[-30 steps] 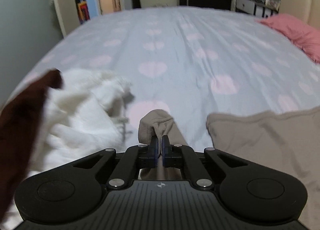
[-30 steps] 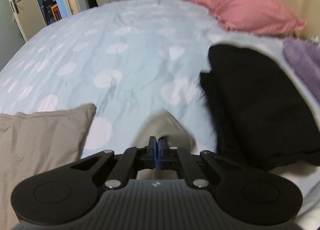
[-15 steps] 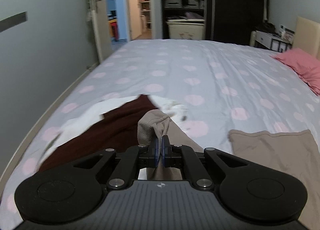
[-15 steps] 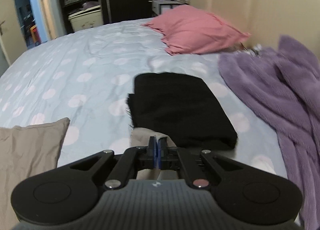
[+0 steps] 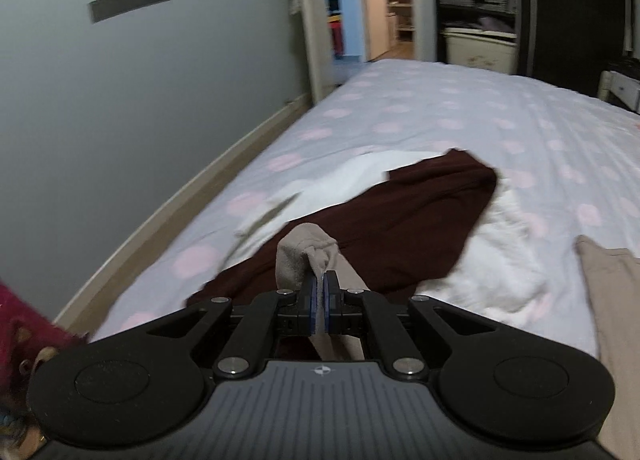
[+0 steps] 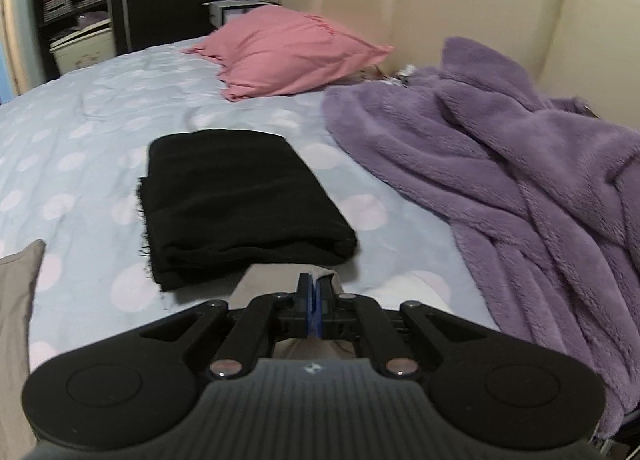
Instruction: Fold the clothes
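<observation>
Both the left gripper (image 5: 319, 283) and right gripper (image 6: 314, 287) have fingers clenched on the beige garment (image 5: 303, 256). A maroon garment (image 5: 408, 216) lies near the bed's (image 5: 460, 108) wall-side edge; a folded black garment (image 6: 236, 200) sits nearer the headboard (image 6: 460, 0).

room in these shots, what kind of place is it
A bedroom in a home, most likely: a wide bed with a spotted cover, a pink pillow against a padded headboard, and an open wardrobe stacked with clothes.
</observation>
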